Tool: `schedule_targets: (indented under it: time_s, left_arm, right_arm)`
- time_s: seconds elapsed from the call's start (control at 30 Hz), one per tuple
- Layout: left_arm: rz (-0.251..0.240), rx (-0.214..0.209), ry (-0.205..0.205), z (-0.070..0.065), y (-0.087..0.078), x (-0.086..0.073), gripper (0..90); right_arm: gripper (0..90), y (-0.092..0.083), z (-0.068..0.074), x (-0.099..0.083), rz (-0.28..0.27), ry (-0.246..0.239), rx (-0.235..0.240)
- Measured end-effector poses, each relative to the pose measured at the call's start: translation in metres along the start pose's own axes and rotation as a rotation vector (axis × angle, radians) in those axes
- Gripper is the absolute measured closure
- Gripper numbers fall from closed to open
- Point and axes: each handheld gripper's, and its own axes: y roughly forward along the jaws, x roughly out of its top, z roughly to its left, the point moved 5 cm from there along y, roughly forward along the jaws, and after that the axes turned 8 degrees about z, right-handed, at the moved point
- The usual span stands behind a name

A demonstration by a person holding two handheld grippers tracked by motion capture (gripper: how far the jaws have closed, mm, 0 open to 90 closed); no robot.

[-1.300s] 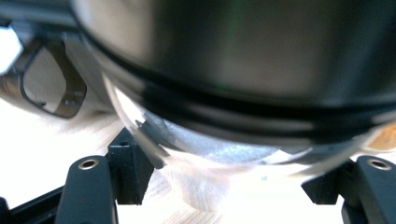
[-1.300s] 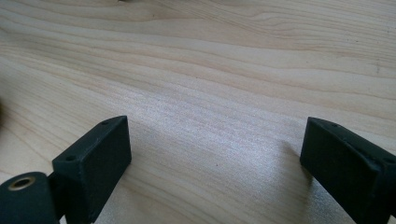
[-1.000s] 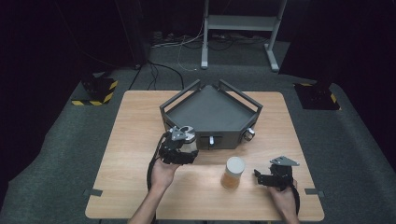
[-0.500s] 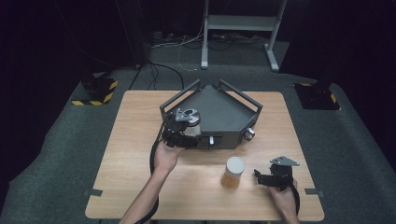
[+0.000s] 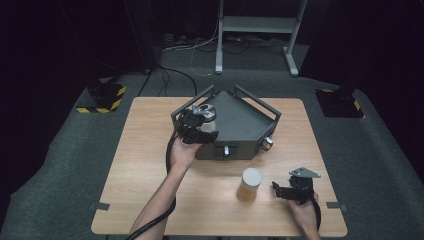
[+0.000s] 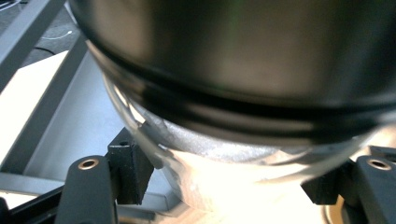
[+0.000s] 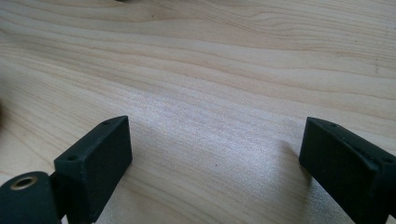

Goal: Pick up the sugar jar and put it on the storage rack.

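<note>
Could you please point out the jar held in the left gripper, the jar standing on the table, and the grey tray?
Held jar (image 5: pixel 207 116), high view, on its metal lid.
Standing jar (image 5: pixel 249 185), high view, on its amber side wall.
Grey tray (image 5: pixel 245 122), high view, on its bare floor.

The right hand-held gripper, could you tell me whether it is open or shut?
Open. The right hand-held gripper has its two black jaws standing wide apart, with bare wooden table between them.

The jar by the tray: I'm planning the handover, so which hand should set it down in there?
Left. The left gripper already grips the jar over the tray; the right gripper rests open on the table.
</note>
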Motion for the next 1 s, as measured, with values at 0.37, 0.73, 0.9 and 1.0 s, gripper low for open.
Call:
schedule_targets:
  time_s: [0.37, 0.73, 0.9, 1.0]
  left_arm:
    - [0.024, 0.039, -0.029, 0.001, 0.025, 0.013, 31.6]
    - [0.041, 0.055, -0.05, 0.002, 0.042, 0.016, 31.5]
    - [0.049, 0.054, -0.059, 0.004, 0.047, 0.014, 31.5]
    - [0.052, 0.055, -0.061, 0.004, 0.049, 0.013, 31.5]
  right_arm:
    - [9.6, 0.0, 0.0, 0.0, 0.0, 0.001, 0.0]
    - [9.9, 0.0, 0.0, 0.0, -0.002, 0.001, 0.0]
    - [10.0, 0.0, 0.0, 0.0, -0.002, 0.0, 0.0]
    - [10.0, 0.0, 0.0, 0.0, -0.002, 0.0, 0.0]
